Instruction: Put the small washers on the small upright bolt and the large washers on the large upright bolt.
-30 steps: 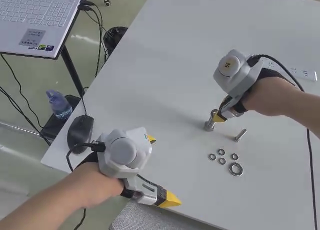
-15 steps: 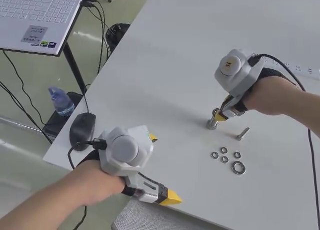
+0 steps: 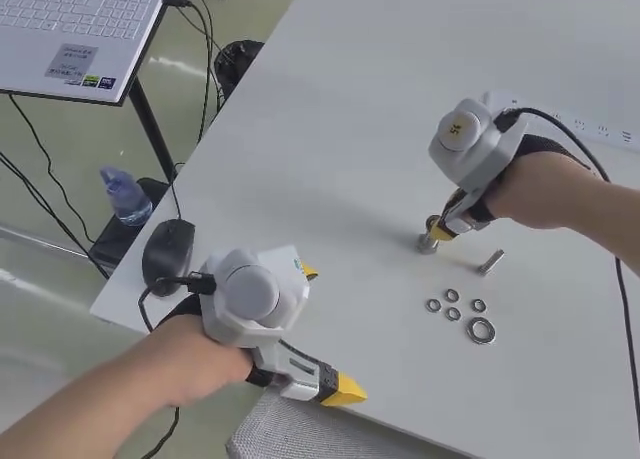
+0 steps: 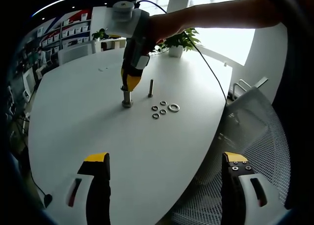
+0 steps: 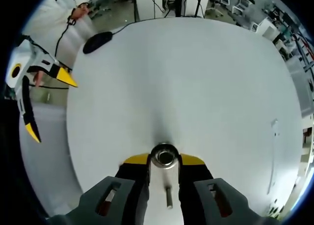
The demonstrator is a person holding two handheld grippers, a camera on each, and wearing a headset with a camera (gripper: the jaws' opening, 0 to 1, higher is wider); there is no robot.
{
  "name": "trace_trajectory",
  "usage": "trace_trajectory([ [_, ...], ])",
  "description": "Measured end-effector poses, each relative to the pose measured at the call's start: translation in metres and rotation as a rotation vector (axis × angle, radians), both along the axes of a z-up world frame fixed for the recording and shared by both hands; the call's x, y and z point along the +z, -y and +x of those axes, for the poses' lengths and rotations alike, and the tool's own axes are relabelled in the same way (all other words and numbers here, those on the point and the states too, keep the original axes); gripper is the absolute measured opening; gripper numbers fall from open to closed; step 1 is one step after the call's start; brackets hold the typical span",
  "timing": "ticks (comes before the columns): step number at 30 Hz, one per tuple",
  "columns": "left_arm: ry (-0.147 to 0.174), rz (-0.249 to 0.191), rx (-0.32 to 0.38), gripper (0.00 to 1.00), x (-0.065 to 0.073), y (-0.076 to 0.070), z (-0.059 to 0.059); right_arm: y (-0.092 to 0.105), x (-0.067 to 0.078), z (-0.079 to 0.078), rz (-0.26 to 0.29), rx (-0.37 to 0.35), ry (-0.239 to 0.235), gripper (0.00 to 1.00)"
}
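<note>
Holding the big silver metal bolt [image 3: 428, 243] straight is the job now. On the left, the left claw [image 4: 165, 159] is wide open with nothing in it. It hangs by the counter's near edge.

To the right, the right claw [image 3: 438, 233] is closed on the big bolt, which stands on its head. I think it should let go slowly and lift straight up, so the bolt does not tip.

Just right of it stands the thin small silver bolt [image 3: 490, 263]. Near that lie four small silver ring washers [image 3: 453, 314] and one big silver ring washer [image 3: 481, 330], all flat.

A white laptop [image 3: 70, 19] sits far left. Next come a clear bottle with a blue cap [image 3: 125, 199] on the floor, a black computer mouse [image 3: 168, 254], and the smooth white counter [image 3: 330, 129] — rings may slide on it.
</note>
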State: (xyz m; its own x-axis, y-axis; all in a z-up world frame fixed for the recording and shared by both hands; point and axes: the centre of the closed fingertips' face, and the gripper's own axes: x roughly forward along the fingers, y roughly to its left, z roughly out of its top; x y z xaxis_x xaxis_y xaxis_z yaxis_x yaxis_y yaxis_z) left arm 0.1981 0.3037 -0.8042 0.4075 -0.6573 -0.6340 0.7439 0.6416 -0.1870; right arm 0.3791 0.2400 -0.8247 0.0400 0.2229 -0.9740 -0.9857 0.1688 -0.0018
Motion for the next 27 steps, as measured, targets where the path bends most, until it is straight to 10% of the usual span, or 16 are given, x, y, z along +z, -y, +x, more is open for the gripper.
trace_trajectory([
  [27, -0.017, 0.002, -0.005, 0.93, -0.004, -0.004, 0.000, 0.001, -0.033, 0.001, -0.032, -0.002, 0.005, 0.21],
])
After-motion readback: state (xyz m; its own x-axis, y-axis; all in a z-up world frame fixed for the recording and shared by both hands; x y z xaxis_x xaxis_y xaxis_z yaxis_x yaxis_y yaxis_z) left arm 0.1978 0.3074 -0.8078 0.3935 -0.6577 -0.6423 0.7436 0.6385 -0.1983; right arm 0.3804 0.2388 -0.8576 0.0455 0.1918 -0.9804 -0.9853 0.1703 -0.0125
